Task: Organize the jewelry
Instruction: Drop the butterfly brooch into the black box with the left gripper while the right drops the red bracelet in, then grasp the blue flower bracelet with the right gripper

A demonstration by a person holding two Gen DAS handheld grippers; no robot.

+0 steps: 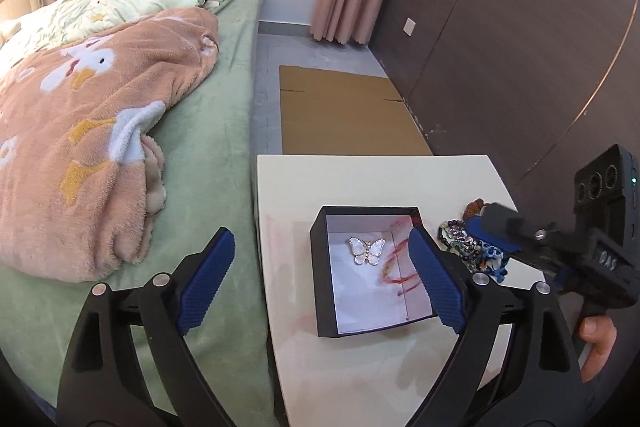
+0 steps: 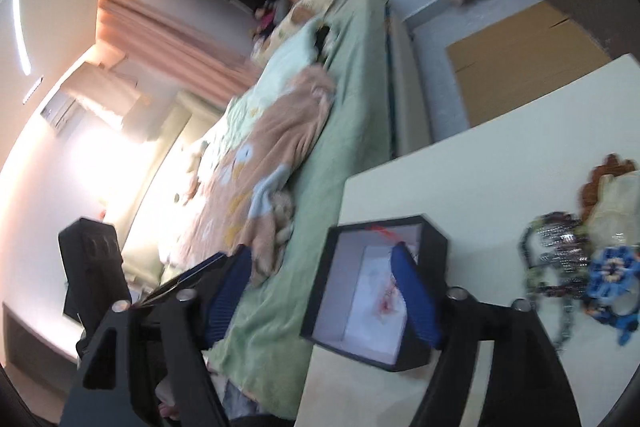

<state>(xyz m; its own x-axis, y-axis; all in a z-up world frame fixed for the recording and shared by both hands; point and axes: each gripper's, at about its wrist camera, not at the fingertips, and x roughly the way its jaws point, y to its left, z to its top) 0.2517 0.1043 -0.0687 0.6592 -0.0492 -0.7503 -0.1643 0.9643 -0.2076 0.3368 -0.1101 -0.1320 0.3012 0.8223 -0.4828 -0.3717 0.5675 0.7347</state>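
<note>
A black box [image 1: 320, 267] with a white lining stands open on the cream table [image 1: 360, 179]. Inside it lie a white butterfly brooch [image 1: 367, 251] and a red strand [image 1: 400, 267]. A heap of beaded jewelry [image 1: 476, 247] lies on the table right of the box. My left gripper [image 1: 320, 267] is open and empty, its right finger over the box's right wall. My right gripper [image 1: 496, 223] reaches in from the right above the heap; its jaws are not clear there. In the right wrist view my right gripper [image 2: 320, 287] is open and empty near the box [image 2: 432, 239], with the heap [image 2: 572, 267] to the right.
A bed with a green sheet [image 1: 208, 155] and a peach duck blanket [image 1: 80, 131] runs along the table's left edge. Flat cardboard [image 1: 344, 111] lies on the floor beyond the table. A dark panelled wall [image 1: 500, 47] rises on the right.
</note>
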